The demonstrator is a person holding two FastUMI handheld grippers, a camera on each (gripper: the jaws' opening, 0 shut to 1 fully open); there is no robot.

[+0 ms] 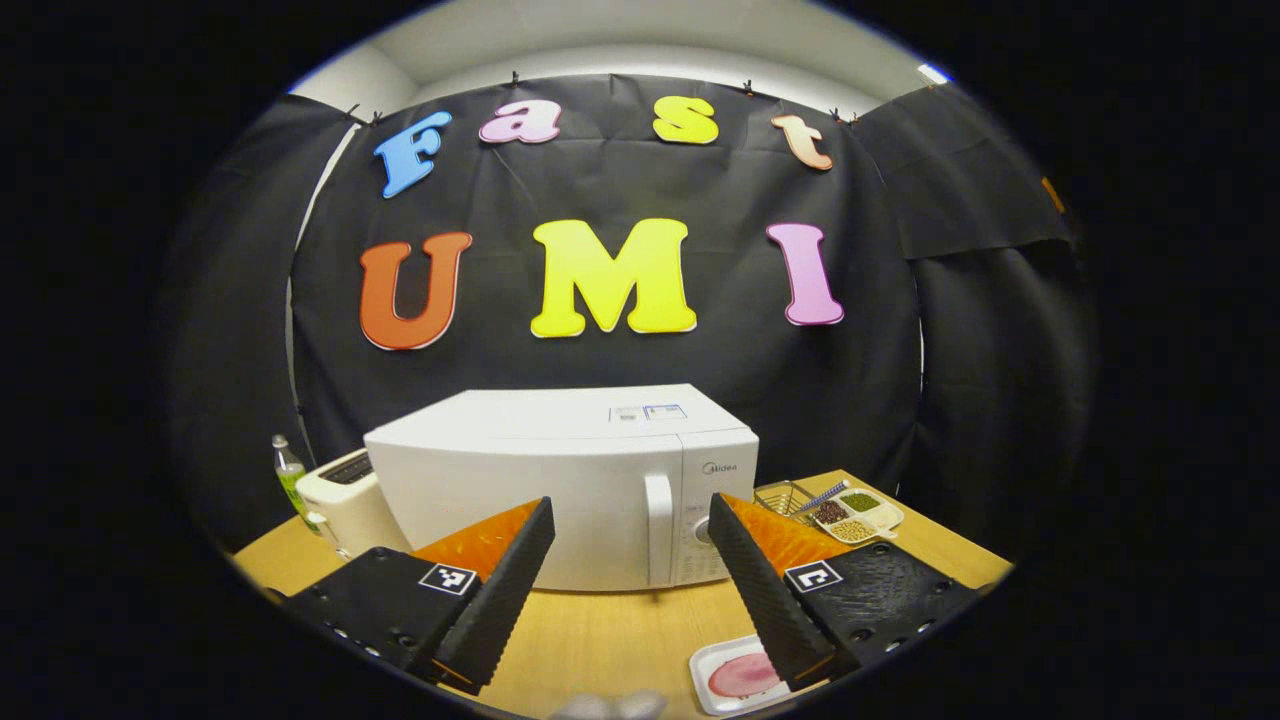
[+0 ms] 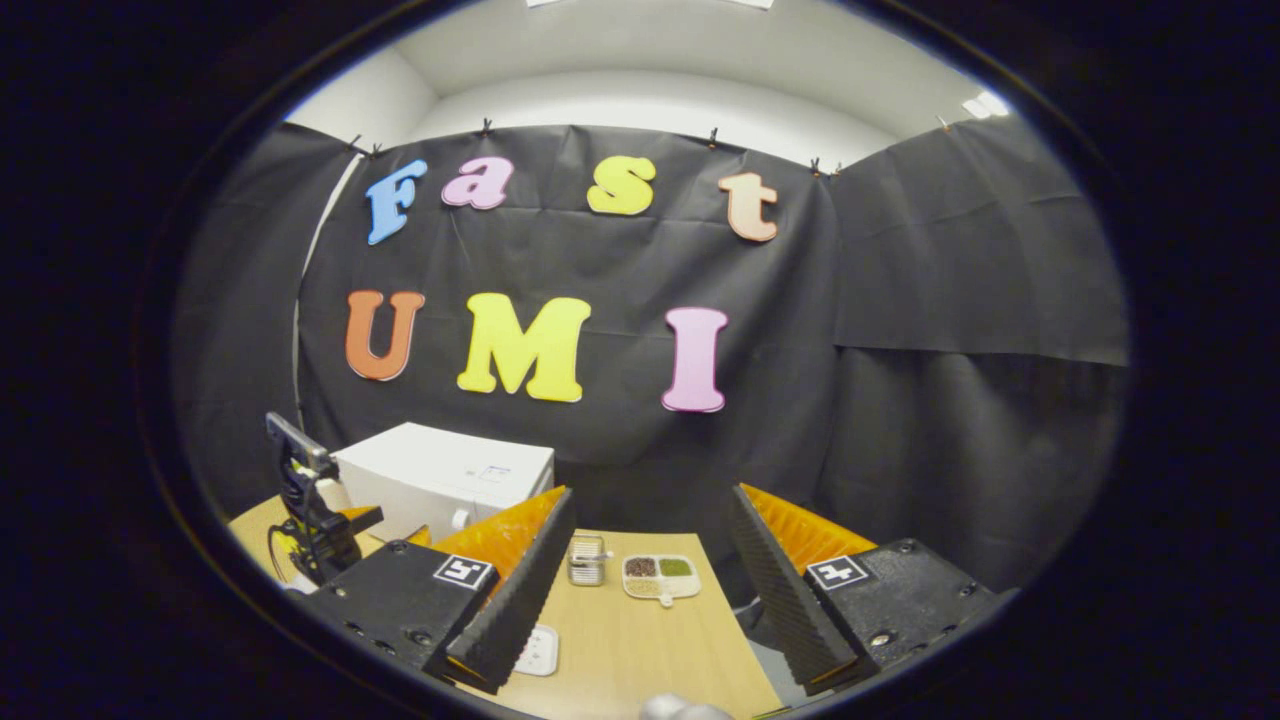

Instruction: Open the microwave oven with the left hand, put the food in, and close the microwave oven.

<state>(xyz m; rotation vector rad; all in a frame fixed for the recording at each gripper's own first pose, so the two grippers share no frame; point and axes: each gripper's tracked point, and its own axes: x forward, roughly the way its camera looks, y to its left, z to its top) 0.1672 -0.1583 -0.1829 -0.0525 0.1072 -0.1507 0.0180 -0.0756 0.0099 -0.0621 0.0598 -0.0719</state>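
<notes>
The microwave oven is set toward the back edge of the tabletop, its door shut. A food tray is laid near the front edge. The left gripper is held spread before the door, nothing between its fingers. The right gripper is likewise spread, over the tabletop's right part, near a divided dish.

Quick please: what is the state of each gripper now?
Left gripper: jaws open, holding nothing.
Right gripper: jaws open, holding nothing.
</notes>
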